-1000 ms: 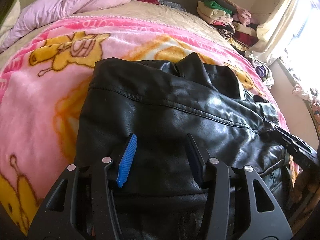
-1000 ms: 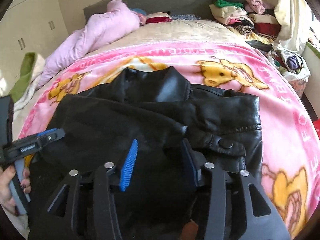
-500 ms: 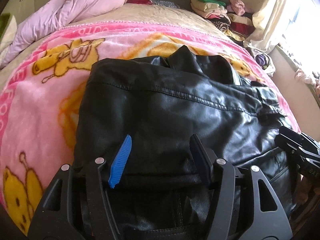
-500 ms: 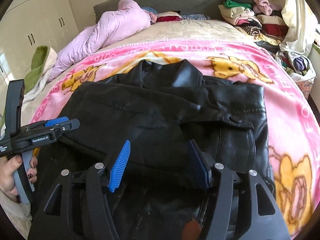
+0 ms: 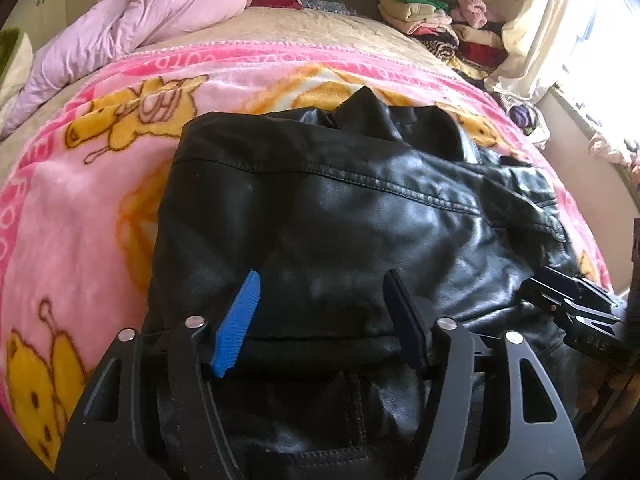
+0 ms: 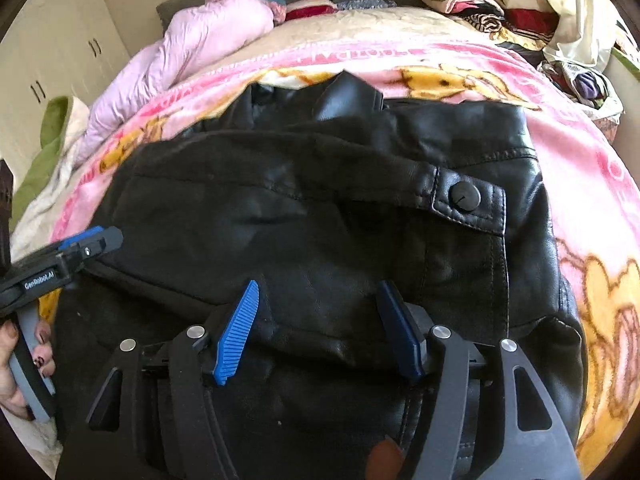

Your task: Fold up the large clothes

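Both grippers are held low over a black leather jacket (image 5: pixel 340 216) spread on a pink cartoon-print fleece blanket (image 5: pixel 72 216) on the bed — the left gripper (image 5: pixel 320 312) and right gripper (image 6: pixel 318 326) each with blue-padded fingers spread apart, nothing clamped. A pale pink quilted coat (image 6: pixel 192 52) and a stack of folded clothes (image 5: pixel 432 28) are seen beyond — well apart from the jacket.
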`<move>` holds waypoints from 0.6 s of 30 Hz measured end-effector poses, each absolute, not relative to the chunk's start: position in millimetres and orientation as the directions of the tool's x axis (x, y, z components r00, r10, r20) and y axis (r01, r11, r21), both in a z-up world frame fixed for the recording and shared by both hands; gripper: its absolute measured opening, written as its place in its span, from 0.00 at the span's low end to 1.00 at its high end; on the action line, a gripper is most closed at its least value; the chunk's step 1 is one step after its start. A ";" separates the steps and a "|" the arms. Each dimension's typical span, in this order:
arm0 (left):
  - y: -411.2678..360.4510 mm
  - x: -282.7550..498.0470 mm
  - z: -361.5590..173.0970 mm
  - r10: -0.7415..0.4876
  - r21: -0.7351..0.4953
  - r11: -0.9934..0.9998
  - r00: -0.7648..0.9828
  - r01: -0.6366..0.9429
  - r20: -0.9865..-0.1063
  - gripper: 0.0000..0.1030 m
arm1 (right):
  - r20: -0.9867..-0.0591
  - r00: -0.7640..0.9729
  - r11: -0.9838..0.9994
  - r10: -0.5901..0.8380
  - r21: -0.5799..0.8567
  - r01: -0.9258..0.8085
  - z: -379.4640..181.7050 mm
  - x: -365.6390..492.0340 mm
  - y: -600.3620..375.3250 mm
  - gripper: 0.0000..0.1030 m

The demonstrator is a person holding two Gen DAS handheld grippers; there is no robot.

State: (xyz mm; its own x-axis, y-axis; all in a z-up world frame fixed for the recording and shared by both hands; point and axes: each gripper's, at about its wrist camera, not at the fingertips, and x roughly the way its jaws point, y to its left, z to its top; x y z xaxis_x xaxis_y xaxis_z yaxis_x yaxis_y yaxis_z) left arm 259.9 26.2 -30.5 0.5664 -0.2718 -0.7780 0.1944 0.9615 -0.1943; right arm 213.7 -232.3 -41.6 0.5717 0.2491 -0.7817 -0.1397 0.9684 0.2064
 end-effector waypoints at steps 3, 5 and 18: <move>26.8 256.8 -26.7 -0.276 -0.196 0.960 0.570 0.198 -0.774 0.60 | -0.753 0.603 0.965 0.263 0.219 -0.147 -31.3 207.4 -233.8 0.64; 27.2 253.7 -23.0 -0.274 -0.193 0.961 0.575 0.199 -0.771 0.66 | -0.741 0.613 0.961 0.275 0.232 -0.150 -25.7 204.9 -234.0 0.72; 34.5 235.7 0.8 -0.243 -0.155 0.969 0.632 0.191 -0.736 0.91 | -0.702 0.658 0.961 0.272 0.234 -0.147 -2.7 188.1 -238.0 0.91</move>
State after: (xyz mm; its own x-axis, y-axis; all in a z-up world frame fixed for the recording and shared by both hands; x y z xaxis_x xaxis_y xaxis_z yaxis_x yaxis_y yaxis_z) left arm 235.7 34.5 0.8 0.6323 -0.2428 -0.7357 0.1914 0.9691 -0.1553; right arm 188.1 -238.0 -2.7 0.6581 0.2719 -0.7021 -0.1473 0.9610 0.2342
